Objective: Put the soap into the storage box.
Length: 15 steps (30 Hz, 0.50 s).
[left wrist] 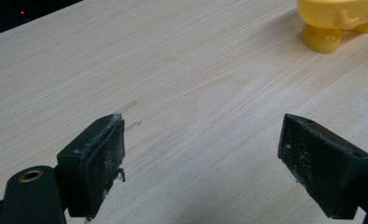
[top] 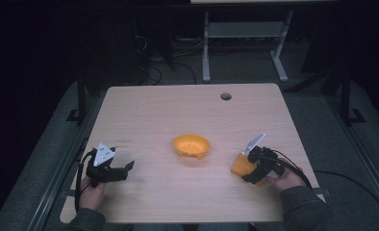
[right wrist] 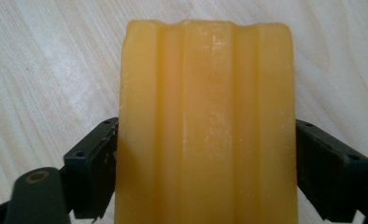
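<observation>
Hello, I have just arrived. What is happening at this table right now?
A person sits at a wooden table with a gripper in each hand. The right gripper has its jaws against both sides of an orange ridged block near the table's right edge. The left gripper is open, with nothing between its jaws, low over the table at the left. An orange bowl stands in the middle, between the two, untouched.

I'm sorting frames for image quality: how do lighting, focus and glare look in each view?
High view: dim and soft, the room black beyond the table, the orange bowl still readable. Left gripper view: evenly lit, wood grain crisp, the yellow object cut by the frame's edge. Right gripper view: the orange block sits very close, slightly soft, with faint pale sheen near its top.
</observation>
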### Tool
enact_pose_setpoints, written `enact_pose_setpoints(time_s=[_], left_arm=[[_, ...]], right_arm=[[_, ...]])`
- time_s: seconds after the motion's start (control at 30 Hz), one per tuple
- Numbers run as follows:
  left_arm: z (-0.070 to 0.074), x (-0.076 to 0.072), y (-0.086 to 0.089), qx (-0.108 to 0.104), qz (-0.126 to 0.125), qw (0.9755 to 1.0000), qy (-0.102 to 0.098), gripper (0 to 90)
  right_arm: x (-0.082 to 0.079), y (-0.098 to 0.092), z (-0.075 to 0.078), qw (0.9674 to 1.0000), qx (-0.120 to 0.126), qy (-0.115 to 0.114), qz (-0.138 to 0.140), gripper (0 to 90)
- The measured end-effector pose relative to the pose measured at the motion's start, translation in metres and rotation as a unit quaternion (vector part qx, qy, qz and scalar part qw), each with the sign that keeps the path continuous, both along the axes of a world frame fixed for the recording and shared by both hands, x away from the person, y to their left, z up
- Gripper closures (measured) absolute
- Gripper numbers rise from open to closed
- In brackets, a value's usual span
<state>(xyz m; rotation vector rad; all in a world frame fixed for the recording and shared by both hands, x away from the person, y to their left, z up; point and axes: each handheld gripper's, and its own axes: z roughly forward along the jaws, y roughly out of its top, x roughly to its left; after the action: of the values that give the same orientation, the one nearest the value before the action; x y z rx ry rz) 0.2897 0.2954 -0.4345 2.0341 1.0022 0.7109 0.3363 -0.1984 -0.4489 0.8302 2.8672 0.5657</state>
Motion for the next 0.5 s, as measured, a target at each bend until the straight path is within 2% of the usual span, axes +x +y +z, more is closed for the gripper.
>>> enact_pose_setpoints(time_s=[0.5], left_arm=[[0.0007,-0.0003,0.0003,0.002,-0.001,1.0,0.001,14.1]], right_arm=[[-0.0008,0.0004,-0.0017,1.0,-0.001,-0.002,0.005,19.8]])
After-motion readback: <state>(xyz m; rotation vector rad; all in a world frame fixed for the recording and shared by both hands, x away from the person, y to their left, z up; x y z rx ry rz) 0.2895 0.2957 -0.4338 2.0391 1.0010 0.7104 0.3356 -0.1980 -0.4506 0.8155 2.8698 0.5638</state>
